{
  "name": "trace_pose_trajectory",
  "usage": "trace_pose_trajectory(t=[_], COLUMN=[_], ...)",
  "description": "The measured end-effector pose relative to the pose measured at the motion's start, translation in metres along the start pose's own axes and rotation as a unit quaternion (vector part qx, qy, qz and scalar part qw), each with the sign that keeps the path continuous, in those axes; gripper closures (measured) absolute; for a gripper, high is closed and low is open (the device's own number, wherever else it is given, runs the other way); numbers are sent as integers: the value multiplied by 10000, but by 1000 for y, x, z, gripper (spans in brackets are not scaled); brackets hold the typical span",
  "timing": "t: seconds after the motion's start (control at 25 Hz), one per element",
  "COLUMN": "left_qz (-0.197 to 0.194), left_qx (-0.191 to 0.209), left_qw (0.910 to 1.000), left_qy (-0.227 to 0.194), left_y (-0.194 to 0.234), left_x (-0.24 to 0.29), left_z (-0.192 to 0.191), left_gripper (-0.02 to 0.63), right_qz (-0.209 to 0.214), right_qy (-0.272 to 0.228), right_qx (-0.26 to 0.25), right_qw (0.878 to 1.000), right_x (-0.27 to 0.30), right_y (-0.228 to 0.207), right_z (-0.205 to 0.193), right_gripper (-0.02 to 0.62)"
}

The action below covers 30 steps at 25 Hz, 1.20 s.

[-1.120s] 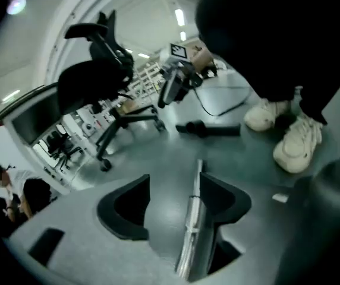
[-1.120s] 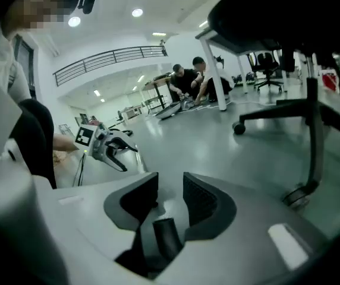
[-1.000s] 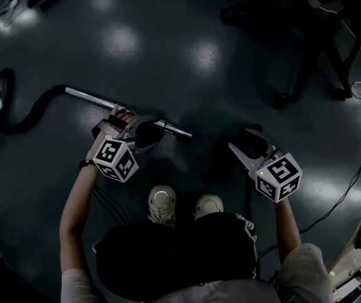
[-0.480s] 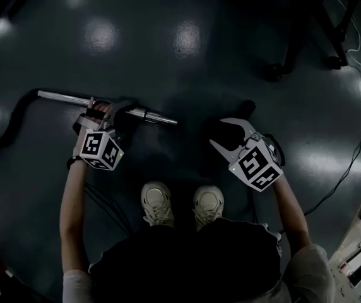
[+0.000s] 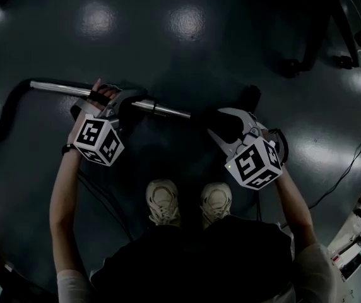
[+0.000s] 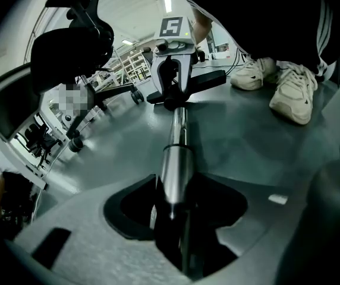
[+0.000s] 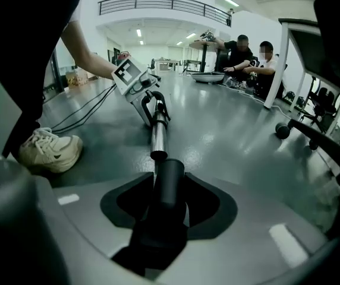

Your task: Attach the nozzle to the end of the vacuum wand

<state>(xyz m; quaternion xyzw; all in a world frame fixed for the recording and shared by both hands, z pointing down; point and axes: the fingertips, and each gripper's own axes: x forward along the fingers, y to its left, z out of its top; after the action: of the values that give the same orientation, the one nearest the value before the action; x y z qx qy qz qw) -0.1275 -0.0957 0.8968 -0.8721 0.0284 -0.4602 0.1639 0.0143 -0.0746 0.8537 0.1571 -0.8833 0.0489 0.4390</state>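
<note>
Left gripper (image 5: 128, 103) clamping wand (image 5: 54, 88), jaws just finishing closing on it. Right gripper (image 5: 224, 126) gripping nozzle (image 7: 169, 186), lining up just short of wand tip. Joining not yet done.

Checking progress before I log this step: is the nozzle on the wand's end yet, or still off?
Off. The nozzle, in the right tool, sits just short of the bare end of the wand.

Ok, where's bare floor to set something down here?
Bare: the dark glossy floor beyond the silver metal vacuum wand, up to the black chair base. Crowded: between wand, black plastic nozzle and white sneakers; cables cross the right edge.
</note>
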Motion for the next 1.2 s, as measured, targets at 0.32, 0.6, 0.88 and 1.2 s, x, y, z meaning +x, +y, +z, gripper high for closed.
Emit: trace_pose_trajectory(t=[0.32,0.6,0.88,1.2], left_qz=[-112,-99,-140,-152], left_qx=[-124,-135,-231,-270], left_qw=[9997,9997,9996,9990], left_qy=[-199,-168,-91,-329], left_y=[-1,1,4,3], left_x=[-18,-16,-11,-4], left_z=[13,20,27,47], left_gripper=[399,399,399,405], right_qz=[597,749,584,536], right_qy=[-652,-925,-633,-511], right_qx=[-134,79,122,231], right_qw=[9960,9929,9962,9970], right_x=[4,0,9,22], right_y=[21,23,17,18], right_z=[27,29,39,52], right_gripper=[426,431,436,436])
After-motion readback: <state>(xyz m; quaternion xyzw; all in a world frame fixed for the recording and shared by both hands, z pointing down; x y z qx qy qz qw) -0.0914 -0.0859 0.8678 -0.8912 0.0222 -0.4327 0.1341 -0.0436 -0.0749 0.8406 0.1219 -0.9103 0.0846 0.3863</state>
